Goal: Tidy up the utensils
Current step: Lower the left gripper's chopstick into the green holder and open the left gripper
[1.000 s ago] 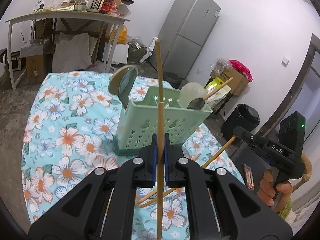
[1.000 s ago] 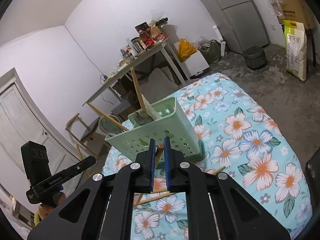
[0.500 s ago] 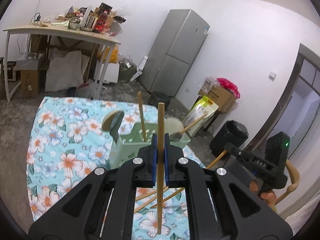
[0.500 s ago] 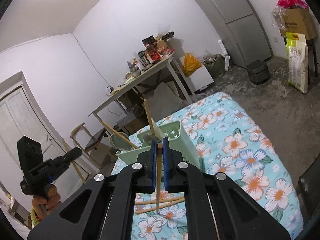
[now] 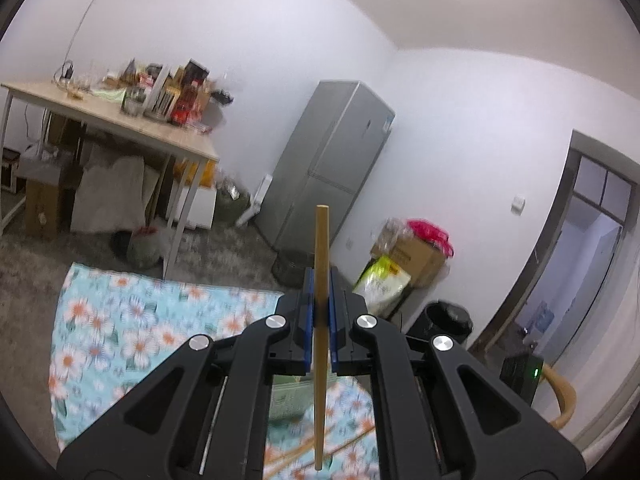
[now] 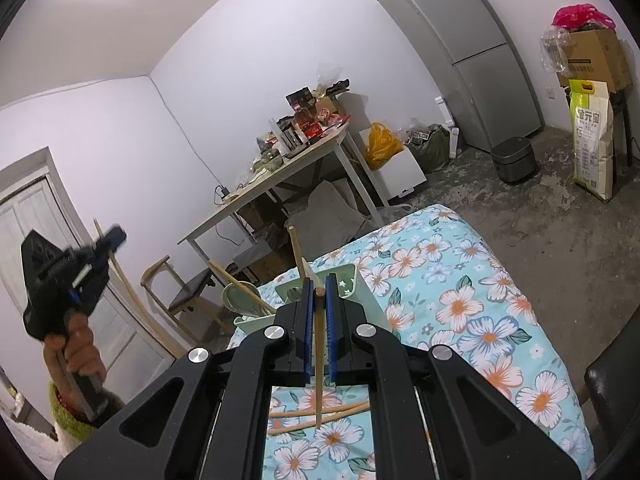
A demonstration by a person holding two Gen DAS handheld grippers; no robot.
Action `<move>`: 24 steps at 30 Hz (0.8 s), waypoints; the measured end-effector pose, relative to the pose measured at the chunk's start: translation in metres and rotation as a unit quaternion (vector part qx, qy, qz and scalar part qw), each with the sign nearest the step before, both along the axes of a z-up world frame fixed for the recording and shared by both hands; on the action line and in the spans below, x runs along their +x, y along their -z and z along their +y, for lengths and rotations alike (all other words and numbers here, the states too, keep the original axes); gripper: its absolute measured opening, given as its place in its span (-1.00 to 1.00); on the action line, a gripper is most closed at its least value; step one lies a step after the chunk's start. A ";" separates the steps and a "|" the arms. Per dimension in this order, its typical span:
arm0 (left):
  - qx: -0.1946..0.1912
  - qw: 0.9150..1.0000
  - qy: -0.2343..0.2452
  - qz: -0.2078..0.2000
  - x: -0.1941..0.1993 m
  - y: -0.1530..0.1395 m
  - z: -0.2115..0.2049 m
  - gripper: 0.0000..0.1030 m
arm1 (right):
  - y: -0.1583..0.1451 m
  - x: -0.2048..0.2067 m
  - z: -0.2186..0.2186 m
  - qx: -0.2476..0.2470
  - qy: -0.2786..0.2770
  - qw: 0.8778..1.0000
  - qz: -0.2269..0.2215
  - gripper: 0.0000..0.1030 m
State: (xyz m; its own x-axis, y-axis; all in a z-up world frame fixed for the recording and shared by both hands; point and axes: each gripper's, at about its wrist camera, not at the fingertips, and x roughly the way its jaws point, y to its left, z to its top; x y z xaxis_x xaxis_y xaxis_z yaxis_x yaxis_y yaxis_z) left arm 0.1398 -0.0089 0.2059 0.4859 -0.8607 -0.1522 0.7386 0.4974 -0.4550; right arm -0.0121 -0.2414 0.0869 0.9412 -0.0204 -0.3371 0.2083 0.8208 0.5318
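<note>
Both tongs, left (image 5: 319, 312) and right (image 6: 317, 312), are each pinching an upright chopstick (image 5: 321, 276) above the floral table (image 6: 480, 312); lowering them straight into the green caddy (image 6: 352, 280) is looking wisest.

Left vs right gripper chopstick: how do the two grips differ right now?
The left chopstick sticks far above the left gripper; the right chopstick tops out level with the right gripper. Left frame is motion-blurred; right frame is sharp, above the green basket. Both chopsticks are wooden, clamped upright.

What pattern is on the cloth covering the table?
The cloth is light blue with white and orange flowers, sharpest in the right wrist view.
</note>
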 end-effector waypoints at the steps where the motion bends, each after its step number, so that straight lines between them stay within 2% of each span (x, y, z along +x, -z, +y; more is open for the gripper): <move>1: -0.005 1.000 -0.001 -0.005 0.001 -0.004 -0.002 -0.91 | 0.000 0.000 0.000 0.000 0.000 1.000 0.000 -0.88; 6: -0.033 0.999 -0.013 -0.018 0.013 -0.020 -0.019 -0.91 | -0.001 0.001 0.000 -0.002 0.000 1.000 0.004 -0.88; 11: -0.033 0.997 -0.039 -0.060 0.018 -0.027 -0.047 -0.91 | -0.001 0.002 -0.001 -0.002 0.002 1.000 0.006 -0.88; 16: -0.005 0.994 -0.061 -0.088 0.025 -0.016 -0.082 -0.91 | -0.001 0.003 -0.003 -0.001 0.004 1.000 0.008 -0.88; 21: 0.031 0.992 -0.077 -0.095 0.033 0.008 -0.112 -0.91 | -0.002 0.002 -0.006 0.003 0.006 1.000 0.010 -0.88; 24: 0.053 0.992 -0.076 -0.080 0.044 0.024 -0.124 -0.90 | 0.000 0.003 -0.008 0.007 0.005 1.000 0.014 -0.88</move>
State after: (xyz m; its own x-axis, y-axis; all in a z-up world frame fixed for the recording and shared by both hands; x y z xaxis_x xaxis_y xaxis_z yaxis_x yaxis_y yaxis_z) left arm 0.1834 -0.1332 0.1823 0.6342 -0.7589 -0.1476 0.7100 0.6473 -0.2773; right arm -0.0093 -0.2490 0.0865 0.9309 -0.0244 -0.3646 0.2314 0.8116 0.5365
